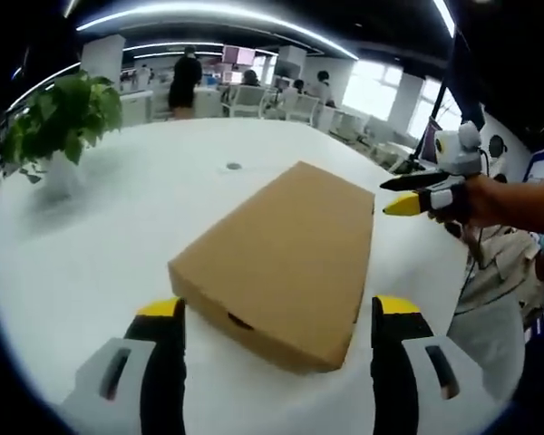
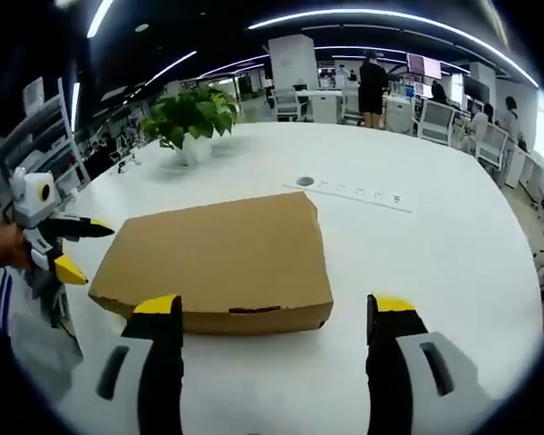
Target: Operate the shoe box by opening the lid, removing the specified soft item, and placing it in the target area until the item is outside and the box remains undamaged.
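A closed brown cardboard shoe box lies flat on the white table, its lid down and whatever it holds hidden. My left gripper stands open at the box's near short end, one jaw on each side of the corner. In the same view my right gripper, held by a hand, hovers by the box's right edge without touching it. From the right gripper view the box sits just ahead of my open right gripper. My left gripper is open at the box's left end.
A potted green plant stands on the table beyond the box. A flush socket strip and a round cap are set into the tabletop. People, desks and chairs are in the background. The table's edge curves close on the right.
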{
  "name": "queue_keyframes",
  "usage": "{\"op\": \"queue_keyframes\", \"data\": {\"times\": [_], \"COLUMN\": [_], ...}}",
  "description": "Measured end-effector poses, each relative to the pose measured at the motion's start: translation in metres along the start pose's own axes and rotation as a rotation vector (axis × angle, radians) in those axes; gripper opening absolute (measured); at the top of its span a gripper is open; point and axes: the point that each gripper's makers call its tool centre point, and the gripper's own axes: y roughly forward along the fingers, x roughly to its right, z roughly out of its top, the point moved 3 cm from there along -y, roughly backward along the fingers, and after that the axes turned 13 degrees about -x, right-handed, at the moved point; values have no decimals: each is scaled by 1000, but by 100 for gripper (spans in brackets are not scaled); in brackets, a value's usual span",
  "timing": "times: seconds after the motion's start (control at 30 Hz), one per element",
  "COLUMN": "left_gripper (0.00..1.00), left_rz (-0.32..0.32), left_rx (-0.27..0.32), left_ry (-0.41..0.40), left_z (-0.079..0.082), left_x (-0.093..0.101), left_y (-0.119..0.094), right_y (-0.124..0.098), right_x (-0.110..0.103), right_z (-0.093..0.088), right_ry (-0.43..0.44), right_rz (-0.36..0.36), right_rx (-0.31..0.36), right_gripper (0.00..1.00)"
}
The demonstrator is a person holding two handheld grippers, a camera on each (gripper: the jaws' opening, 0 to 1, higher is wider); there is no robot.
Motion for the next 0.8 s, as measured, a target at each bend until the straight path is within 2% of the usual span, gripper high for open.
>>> {"op": "queue_keyframes", "data": {"times": [0.17,0.27,0.37,0.4,0.5,0.57,0.6,0.63,0.8], "left_gripper": [83,81,77,77,78,79,79,80,79], "left_rz": [-5,22,31,33,38,37,35,36,21], "left_rx": [-13,-31,-45,-47,-45,-44,-37,-37,-24], "left_ry": [-28,-41,-52,-52,-79,-105,-127,-130,-146], "left_z": [6,4,0,-1,-1,0,0,0,-1], "left_x": [-5,-12,-15,-15,-15,-17,-17,-17,-17], "left_y": [13,18,21,22,25,28,28,29,31], "right_y": [15,23,31,33,35,36,36,37,37], "right_x": [3,5,7,6,6,2,-5,1,-2], "right_z": [7,12,12,15,18,18,18,18,18], "right_ry": [1,5,13,47,25,24,16,16,0], "right_rz": [9,20,26,40,51,89,138,92,104], "right_rx": [-21,-29,-77,-61,-70,-86,-96,-92,-91], "right_gripper": [75,73,71,71,69,63,59,59,59]}}
